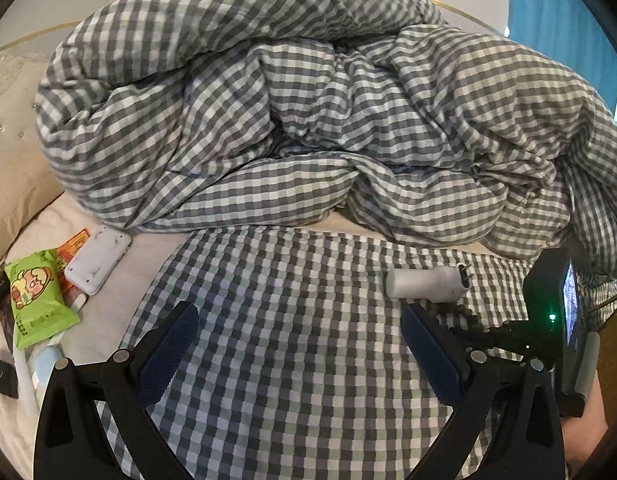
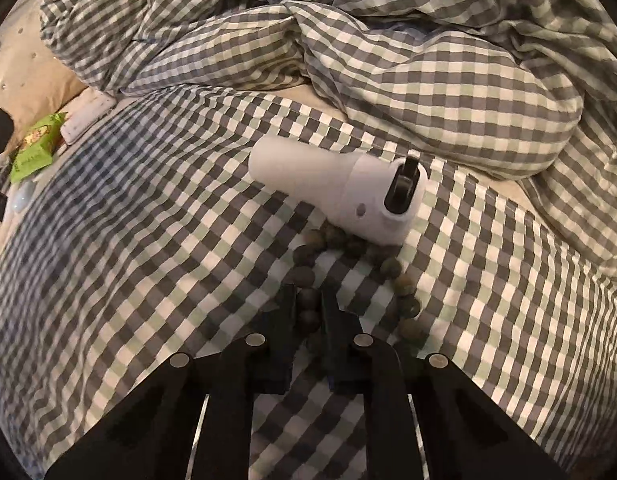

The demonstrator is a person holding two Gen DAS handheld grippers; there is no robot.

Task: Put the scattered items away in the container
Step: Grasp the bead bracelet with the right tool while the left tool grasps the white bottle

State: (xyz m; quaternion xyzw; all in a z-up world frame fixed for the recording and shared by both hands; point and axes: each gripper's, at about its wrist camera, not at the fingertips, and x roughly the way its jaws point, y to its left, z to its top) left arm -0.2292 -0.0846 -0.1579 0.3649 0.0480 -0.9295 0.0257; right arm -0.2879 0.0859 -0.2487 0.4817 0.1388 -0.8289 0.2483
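A string of dark round beads lies in a loop on the checked bedsheet, just in front of a white cylindrical device. My right gripper is shut on the near side of the bead string. In the left wrist view the white device lies right of centre, with the beads below it and the right gripper reaching in from the right. My left gripper is open and empty above the sheet, left of the device.
A bunched checked duvet fills the back of the bed. At the left lie a green snack packet, a white flat case, an orange packet and other small items. A beige headboard is at the far left.
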